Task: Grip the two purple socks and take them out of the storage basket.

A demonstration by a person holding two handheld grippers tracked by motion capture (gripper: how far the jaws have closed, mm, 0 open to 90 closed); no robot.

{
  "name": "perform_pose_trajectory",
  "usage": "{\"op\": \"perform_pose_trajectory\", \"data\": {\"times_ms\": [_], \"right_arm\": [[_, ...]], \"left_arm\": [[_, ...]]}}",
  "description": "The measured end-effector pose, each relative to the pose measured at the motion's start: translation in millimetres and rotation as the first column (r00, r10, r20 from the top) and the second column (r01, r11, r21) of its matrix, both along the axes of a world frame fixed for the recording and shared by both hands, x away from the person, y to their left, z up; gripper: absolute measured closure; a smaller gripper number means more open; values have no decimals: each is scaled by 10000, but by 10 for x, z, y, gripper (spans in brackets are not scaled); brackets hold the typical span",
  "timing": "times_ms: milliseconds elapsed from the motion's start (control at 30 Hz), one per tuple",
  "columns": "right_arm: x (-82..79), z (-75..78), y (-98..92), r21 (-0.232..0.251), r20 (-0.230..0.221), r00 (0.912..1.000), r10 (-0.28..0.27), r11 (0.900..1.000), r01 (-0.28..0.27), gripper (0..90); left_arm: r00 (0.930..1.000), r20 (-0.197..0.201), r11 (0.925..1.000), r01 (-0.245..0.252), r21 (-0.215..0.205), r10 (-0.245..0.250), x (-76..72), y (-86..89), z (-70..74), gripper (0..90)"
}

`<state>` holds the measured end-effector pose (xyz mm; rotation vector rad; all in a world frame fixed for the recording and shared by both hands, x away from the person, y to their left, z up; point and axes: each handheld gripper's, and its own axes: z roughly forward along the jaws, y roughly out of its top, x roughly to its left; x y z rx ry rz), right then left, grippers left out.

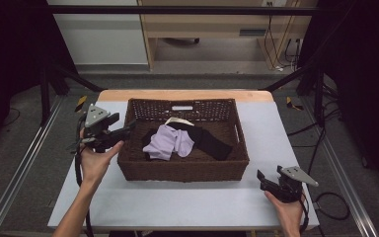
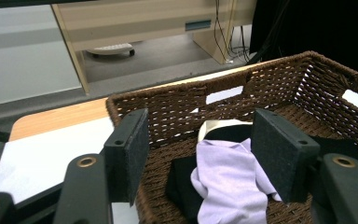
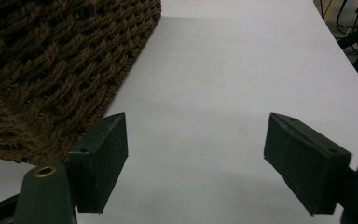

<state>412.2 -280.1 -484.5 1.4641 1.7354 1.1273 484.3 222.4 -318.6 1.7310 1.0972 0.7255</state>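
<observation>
High view: a lavender cloth (image 1: 169,141) lies crumpled inside a brown wicker basket (image 1: 182,170), overlapping a black garment (image 1: 211,140) with a cream strip (image 1: 176,121) behind them. The left gripper (image 1: 128,126) hangs at the basket's left rim, jaws spread wide and empty, pointing toward the cloth just beyond them. Left gripper view frames the lavender cloth (image 2: 226,179) between and past the two open black pads (image 2: 279,151). The right gripper (image 1: 264,177) rests low over the white tabletop (image 1: 187,202) near the basket's front right corner, well apart from the cloth, jaws likewise wide with bare table between them.
</observation>
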Motion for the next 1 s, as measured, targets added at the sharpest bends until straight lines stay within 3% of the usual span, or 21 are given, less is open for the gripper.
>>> {"op": "perform_pose_trajectory", "data": {"times_ms": [200, 367, 633, 867, 1000], "right_arm": [[2, -1, -1, 18, -36, 10000, 19, 10000, -19, 217], [5, -3, -7, 63, -36, 10000, 56, 10000, -55, 208], [-1, -1, -5, 42, -7, 10000, 83, 10000, -83, 213], [1, -2, -2, 45, -39, 10000, 86, 10000, -86, 215], [2, -2, -4, 47, -44, 10000, 87, 10000, -86, 216]], "left_arm": [[9995, -155, 9996, 260, 121, -258, 147, -133, 28, 384], [9991, -324, 9985, 280, 474, -265, 291, -268, 0, 391], [9968, -736, 9957, 385, 846, -323, 514, -476, -152, 398], [9915, -1232, 9968, 494, 626, -414, 702, -574, -271, 427], [9885, -1442, 9942, 584, 902, -450, 790, -646, -364, 433]]}}
